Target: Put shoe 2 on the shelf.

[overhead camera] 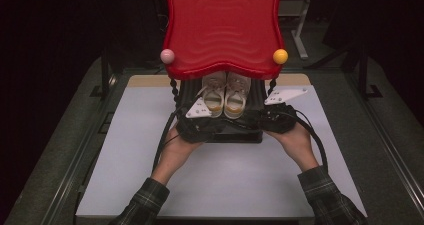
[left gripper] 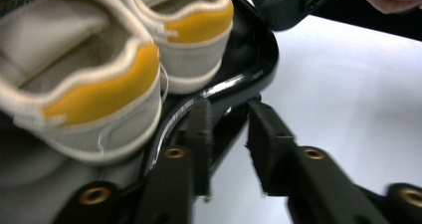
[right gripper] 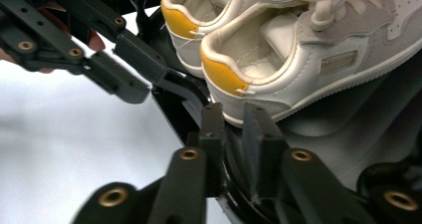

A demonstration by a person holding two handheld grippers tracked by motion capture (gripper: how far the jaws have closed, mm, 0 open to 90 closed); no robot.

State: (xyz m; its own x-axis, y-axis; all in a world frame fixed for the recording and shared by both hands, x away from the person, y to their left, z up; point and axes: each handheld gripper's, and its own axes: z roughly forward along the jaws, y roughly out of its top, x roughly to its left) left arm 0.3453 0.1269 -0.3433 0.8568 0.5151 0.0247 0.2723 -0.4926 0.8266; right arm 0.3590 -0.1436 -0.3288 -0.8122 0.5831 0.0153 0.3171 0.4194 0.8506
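Shoes (right gripper: 278, 59) just above right claw (right gripper: 234, 117)

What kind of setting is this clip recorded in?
Probably a staged recording studio or lab, not a home: a lone white table on a metal frame amid dark surroundings, with a red chair and sneakers set up as props, and a metal stand behind.

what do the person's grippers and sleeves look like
Both grippers, left and right, are black, each with a pale grey three-cornered plate on top and black cables trailing back. The fingers are matt black bars with brass-coloured rivets at the joints. The sleeves are dark green plaid.
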